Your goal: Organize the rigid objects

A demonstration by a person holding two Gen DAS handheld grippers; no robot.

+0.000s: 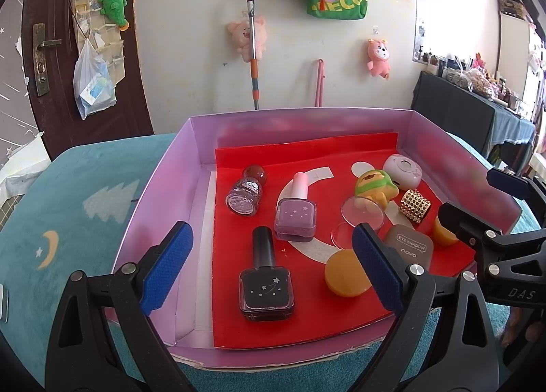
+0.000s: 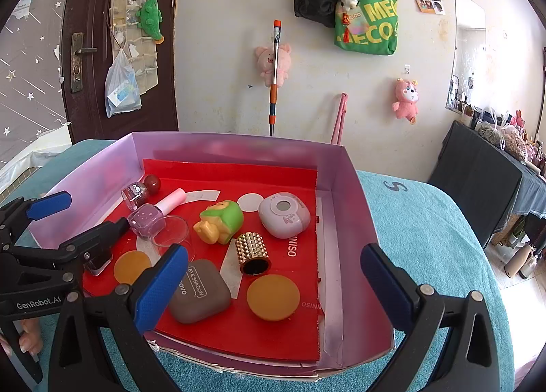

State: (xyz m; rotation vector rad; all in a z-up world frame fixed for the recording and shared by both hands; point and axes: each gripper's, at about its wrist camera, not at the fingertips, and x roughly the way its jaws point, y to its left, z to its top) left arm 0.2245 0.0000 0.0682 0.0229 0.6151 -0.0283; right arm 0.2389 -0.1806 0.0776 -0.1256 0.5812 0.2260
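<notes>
A lilac box (image 1: 163, 180) (image 2: 351, 194) with a red liner holds the items. A black nail polish bottle (image 1: 266, 286) lies nearest, right under my open, empty left gripper (image 1: 272, 231). Behind it lie a purple polish bottle (image 1: 295, 218), a glitter bottle (image 1: 244, 194), a clear dish (image 1: 361, 216) and a green-hooded figure (image 1: 375, 187). My right gripper (image 2: 273, 252) is open and empty above the front of the box, over a brown eye-shadow compact (image 2: 199, 293), an orange disc (image 2: 273, 296) and a gold studded cylinder (image 2: 252, 252). A lilac round device (image 2: 285, 214) sits further back.
The box stands on a teal cloth (image 1: 68, 221) (image 2: 426, 221). Each gripper shows in the other's view, the right gripper (image 1: 474, 201) and the left gripper (image 2: 85, 218), close together over the box. A wall with hung toys and bags is behind; a dark table (image 2: 477, 180) stands at right.
</notes>
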